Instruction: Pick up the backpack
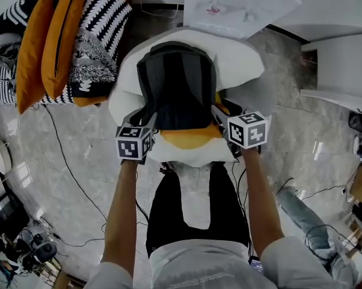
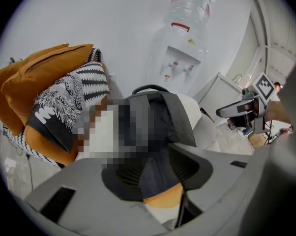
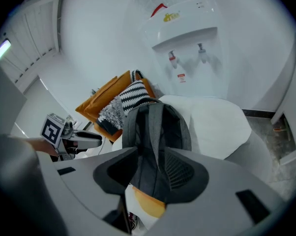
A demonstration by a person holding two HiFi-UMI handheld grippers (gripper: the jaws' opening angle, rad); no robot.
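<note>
A dark grey backpack (image 1: pixel 178 83) rests upright on a white padded seat (image 1: pixel 244 62), with an orange cushion (image 1: pixel 190 138) under its near end. My left gripper (image 1: pixel 148 124) is at the pack's near left corner and my right gripper (image 1: pixel 222 114) at its near right corner. In the left gripper view the jaws (image 2: pixel 155 168) stand apart with a dark shoulder strap (image 2: pixel 158 161) between the pads. In the right gripper view the jaws (image 3: pixel 150 173) are likewise apart, with a grey strap (image 3: pixel 153 151) running between them. Neither pair visibly squeezes its strap.
Orange and black-and-white striped pillows (image 1: pixel 55 41) are piled to the left of the seat. A white water dispenser (image 1: pixel 241 5) stands behind it and white furniture (image 1: pixel 343 65) at the right. Cables (image 1: pixel 67 167) trail over the marble floor. The person's legs (image 1: pixel 196 203) are just before the seat.
</note>
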